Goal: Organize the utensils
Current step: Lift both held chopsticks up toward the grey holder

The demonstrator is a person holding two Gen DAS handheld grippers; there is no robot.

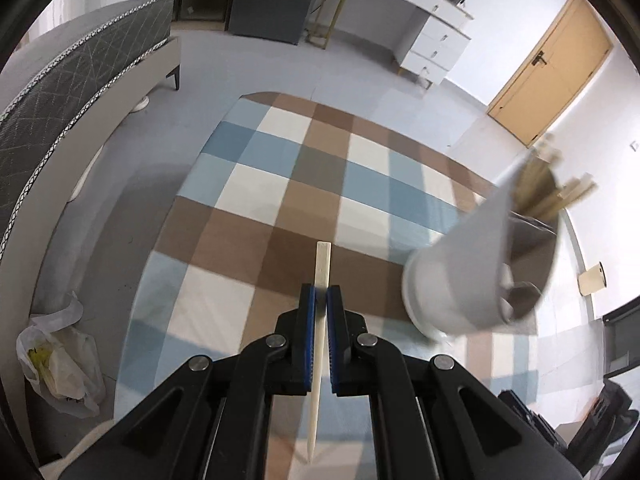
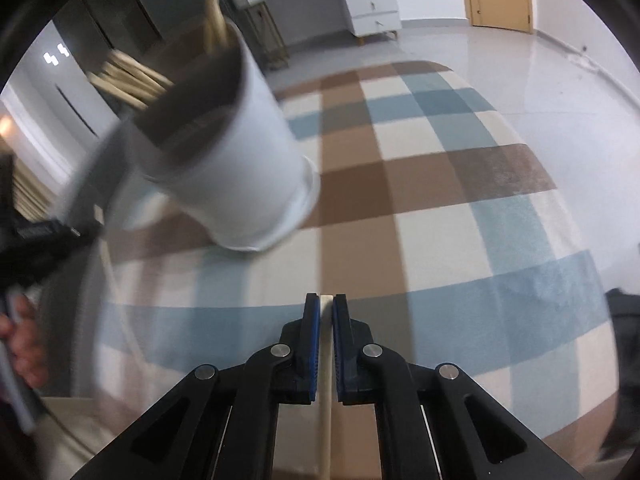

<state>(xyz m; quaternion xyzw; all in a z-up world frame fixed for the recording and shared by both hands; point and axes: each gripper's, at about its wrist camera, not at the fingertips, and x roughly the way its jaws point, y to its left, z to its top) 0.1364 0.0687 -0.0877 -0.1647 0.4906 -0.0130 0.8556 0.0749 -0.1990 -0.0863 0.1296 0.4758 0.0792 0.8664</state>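
Checked cloth surface, holder standing on it.
A tabletop covered in brown, blue and cream checks is seen across mid-frame; a white utensil holder of pale sticks is seen blurred at right.

Right hand-held gripper clamped on a pale chopstick; blurred white holder of chopsticks upper left, above the checked surface

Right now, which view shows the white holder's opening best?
The right wrist view: the holder faces the camera, showing its dark mouth and chopsticks, though blurred. The left wrist view shows its side, the opening partly hidden.
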